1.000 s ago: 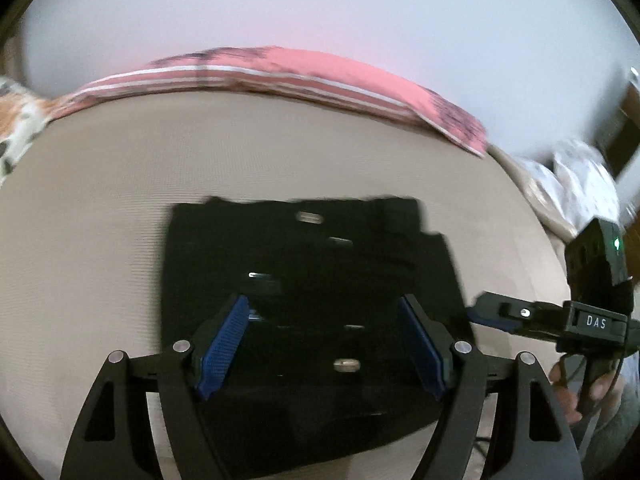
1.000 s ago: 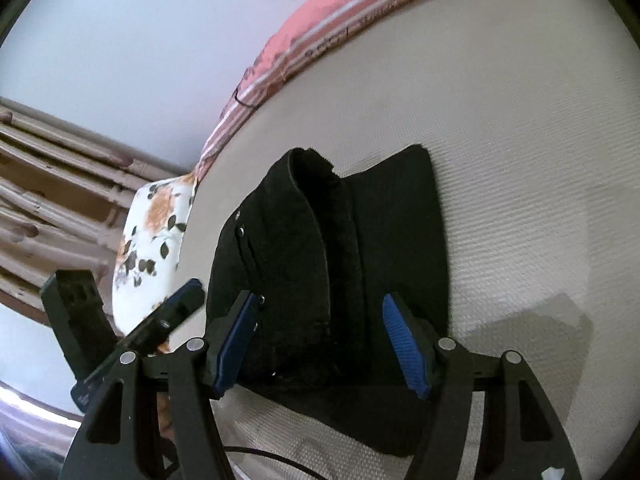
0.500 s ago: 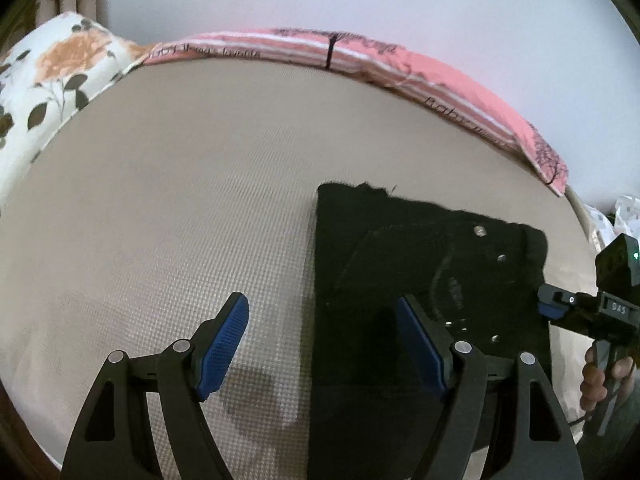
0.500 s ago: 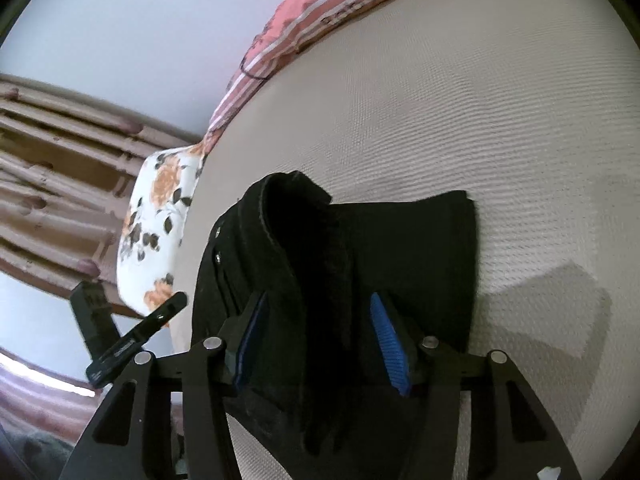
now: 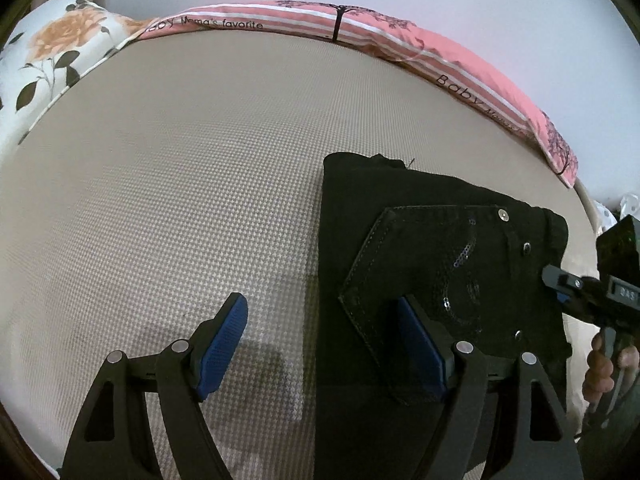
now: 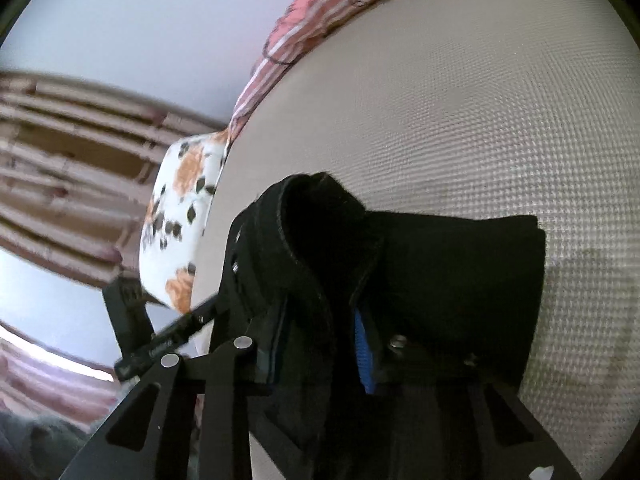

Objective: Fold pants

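Note:
Black folded pants (image 5: 420,240) lie on the beige mattress (image 5: 180,200), back pocket with sequins facing up. My left gripper (image 5: 320,308) is open and hovers over the pants' left edge, one blue pad above bare mattress and the other above the cloth. My right gripper (image 6: 320,340) is closing its jaws on a raised ridge of the pants (image 6: 440,272) at the waistband, and the cloth fills the gap between its pads. The right gripper (image 5: 560,280) shows at the pants' right edge in the left wrist view. In the right wrist view the left gripper (image 6: 180,328) sits at the left.
A floral pillow (image 5: 44,60) lies at the far left corner. A pink striped cloth (image 5: 360,28) runs along the far edge against a pale wall. Wooden slats (image 6: 60,152) stand behind the pillow. A hand (image 5: 600,364) holds the right gripper's handle.
The left gripper has shifted left, from over the middle of the pants to their left edge. The right gripper's jaws have narrowed onto the raised waistband ridge.

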Motion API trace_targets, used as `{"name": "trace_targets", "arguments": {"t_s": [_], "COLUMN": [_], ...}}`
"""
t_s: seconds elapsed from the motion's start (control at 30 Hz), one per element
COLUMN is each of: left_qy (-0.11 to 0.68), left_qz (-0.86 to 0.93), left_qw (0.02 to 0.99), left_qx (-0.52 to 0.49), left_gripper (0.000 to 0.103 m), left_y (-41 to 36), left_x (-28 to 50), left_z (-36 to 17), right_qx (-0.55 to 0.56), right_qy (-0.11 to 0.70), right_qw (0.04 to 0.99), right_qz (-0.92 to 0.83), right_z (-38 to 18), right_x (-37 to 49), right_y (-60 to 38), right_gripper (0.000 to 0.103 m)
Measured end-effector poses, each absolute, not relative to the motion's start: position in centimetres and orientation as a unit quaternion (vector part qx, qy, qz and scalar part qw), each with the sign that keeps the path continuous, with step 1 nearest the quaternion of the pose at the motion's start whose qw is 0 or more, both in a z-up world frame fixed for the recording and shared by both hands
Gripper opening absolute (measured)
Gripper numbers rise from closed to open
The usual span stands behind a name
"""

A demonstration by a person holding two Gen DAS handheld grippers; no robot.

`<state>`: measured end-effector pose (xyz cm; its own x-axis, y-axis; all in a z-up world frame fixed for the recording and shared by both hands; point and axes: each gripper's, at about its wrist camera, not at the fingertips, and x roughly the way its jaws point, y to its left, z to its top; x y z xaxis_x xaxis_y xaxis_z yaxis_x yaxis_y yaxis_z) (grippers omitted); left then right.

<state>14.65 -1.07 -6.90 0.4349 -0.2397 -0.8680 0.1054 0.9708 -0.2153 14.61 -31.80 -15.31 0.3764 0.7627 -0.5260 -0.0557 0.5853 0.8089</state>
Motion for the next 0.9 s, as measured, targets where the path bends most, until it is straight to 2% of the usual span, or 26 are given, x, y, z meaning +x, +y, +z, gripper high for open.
{"name": "trace_targets", "arguments": {"t_s": [0.07,0.2,0.27,0.57,0.9], "left_qy": [0.521,0.523,0.521,0.501,0.513], "left_qz": [-0.100,-0.101,-0.101,-0.126,-0.144], "left_qw": [0.845,0.844,0.845,0.855,0.846], "left_qx": [-0.064,-0.062,-0.059,-0.036,-0.004], "left_gripper": [0.078,0.078,0.078,0.078,0.078], "left_y": [-1.1,-1.0,-1.1,-2.5,-4.1], "left_x": [14.7,14.7,14.7,13.7,13.9], "left_z": [-7.0,-7.0,-6.8,-5.4,-7.2], "right_qx": [0.373,0.368,0.368,0.373,0.389], "right_qy": [0.480,0.472,0.463,0.435,0.451], "right_qw": [0.749,0.763,0.772,0.799,0.798], "right_qz": [0.266,0.243,0.233,0.182,0.094], "right_z": [-15.4,-14.0,-12.7,-8.6,-12.8], "right_x": [14.6,13.4,12.5,8.6,6.8], "right_y": [-31.6,-31.0,-30.9,-31.8,-36.2], "right_gripper": [0.025,0.014,0.011,0.010,0.010]}}
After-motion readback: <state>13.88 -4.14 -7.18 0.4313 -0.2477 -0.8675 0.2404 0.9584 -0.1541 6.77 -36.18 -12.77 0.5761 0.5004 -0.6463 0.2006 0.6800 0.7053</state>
